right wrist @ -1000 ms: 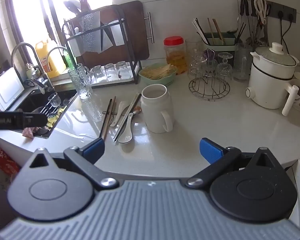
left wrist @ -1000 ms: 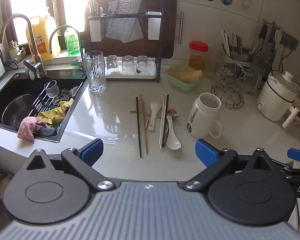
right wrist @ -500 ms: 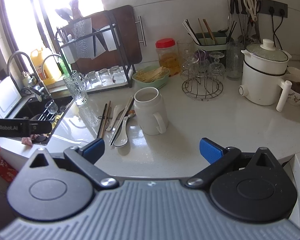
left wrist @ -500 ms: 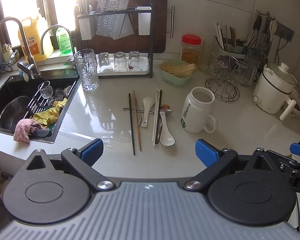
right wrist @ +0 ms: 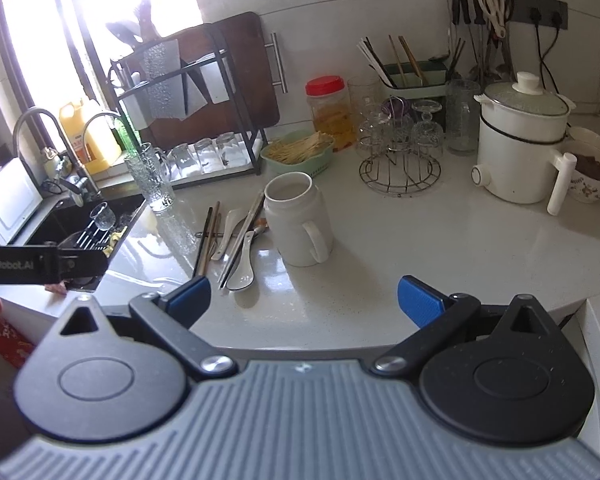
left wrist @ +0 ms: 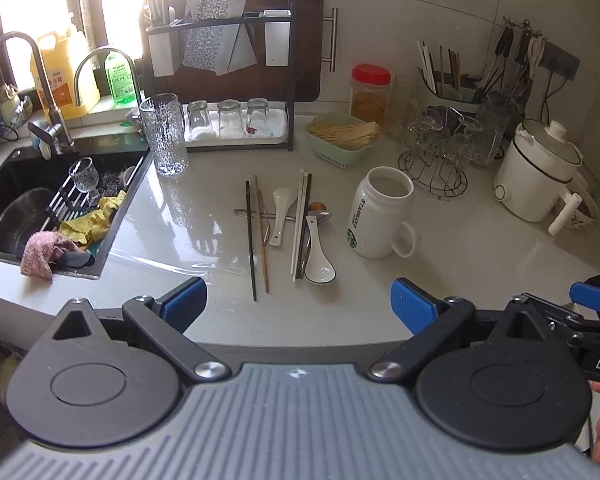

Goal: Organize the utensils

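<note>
Loose utensils lie side by side on the pale counter: dark and wooden chopsticks [left wrist: 256, 240], white chopsticks [left wrist: 300, 224], two white ceramic spoons [left wrist: 319, 258] and a metal spoon [left wrist: 320, 216] lying across them. A white mug [left wrist: 382, 220] stands upright just right of them. My left gripper [left wrist: 299, 303] hovers open near the counter's front edge, short of the utensils. My right gripper [right wrist: 304, 297] hangs in front of the mug [right wrist: 298, 220] and the utensils [right wrist: 236, 248]. Its jaws are wide and closing a little, with nothing between them.
A black sink [left wrist: 4, 184] with dishes and cloths sits at the left, with a tall glass [left wrist: 165, 136] beside it. Along the back stand a dish rack [left wrist: 220, 80], a green basket [left wrist: 344, 148], a wire glass stand [left wrist: 436, 168], a chopstick holder [right wrist: 416, 80] and a white electric pot [left wrist: 536, 176].
Both views have shifted only slightly. Nothing on the counter has moved, and both grippers stay empty.
</note>
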